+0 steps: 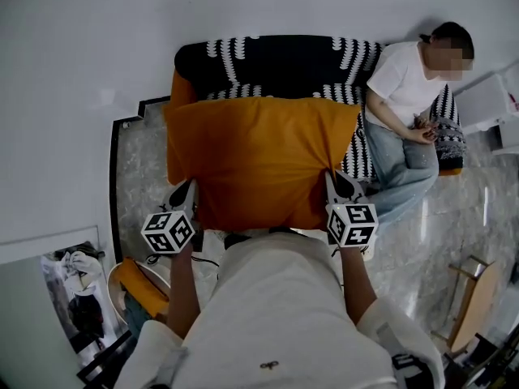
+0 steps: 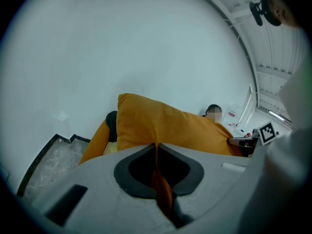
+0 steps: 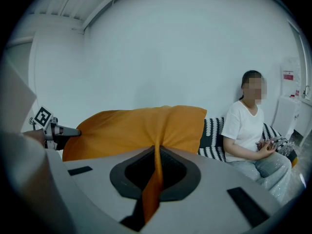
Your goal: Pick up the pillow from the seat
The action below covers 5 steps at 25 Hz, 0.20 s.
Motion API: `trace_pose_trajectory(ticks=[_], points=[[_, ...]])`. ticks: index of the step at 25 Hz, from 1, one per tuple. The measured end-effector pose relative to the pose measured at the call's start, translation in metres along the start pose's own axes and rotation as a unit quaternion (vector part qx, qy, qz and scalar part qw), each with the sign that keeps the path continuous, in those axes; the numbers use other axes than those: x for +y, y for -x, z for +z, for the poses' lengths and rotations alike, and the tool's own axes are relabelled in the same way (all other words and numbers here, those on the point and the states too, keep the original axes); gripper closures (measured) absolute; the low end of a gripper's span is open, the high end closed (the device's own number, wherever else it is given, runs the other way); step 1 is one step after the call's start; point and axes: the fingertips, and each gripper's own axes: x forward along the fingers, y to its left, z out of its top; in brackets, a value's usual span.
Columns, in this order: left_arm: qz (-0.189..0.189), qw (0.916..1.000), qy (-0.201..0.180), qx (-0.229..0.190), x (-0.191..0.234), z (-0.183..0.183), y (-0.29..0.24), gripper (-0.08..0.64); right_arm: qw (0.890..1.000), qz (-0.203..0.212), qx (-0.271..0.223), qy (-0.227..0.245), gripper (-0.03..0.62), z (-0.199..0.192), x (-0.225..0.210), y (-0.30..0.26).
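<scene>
A big orange pillow (image 1: 259, 156) hangs lifted in front of the person, above the black-and-white patterned sofa (image 1: 276, 59). My left gripper (image 1: 188, 191) is shut on the pillow's near left corner, and my right gripper (image 1: 336, 183) is shut on its near right corner. In the left gripper view the pillow (image 2: 165, 128) rises beyond the left gripper (image 2: 156, 147), with a fold of orange fabric pinched between the jaws. The right gripper view shows the same pinch at the right gripper (image 3: 157, 150), the pillow (image 3: 141, 126) spreading to the left.
A person in a white shirt (image 1: 401, 87) sits at the sofa's right end. An orange cushion (image 1: 180, 87) stays at the sofa's left arm. A wooden stool (image 1: 474, 294) stands on the marble floor at right. Bags (image 1: 81, 290) lie at lower left.
</scene>
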Motion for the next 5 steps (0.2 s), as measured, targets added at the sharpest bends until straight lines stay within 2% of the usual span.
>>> trace_pose_trajectory(ticks=[5], points=[[-0.001, 1.0000, -0.004, 0.008, -0.0037, -0.0048, 0.0025, 0.546, 1.000, -0.005, 0.005, -0.006, 0.574, -0.0081, -0.0013, 0.0071]])
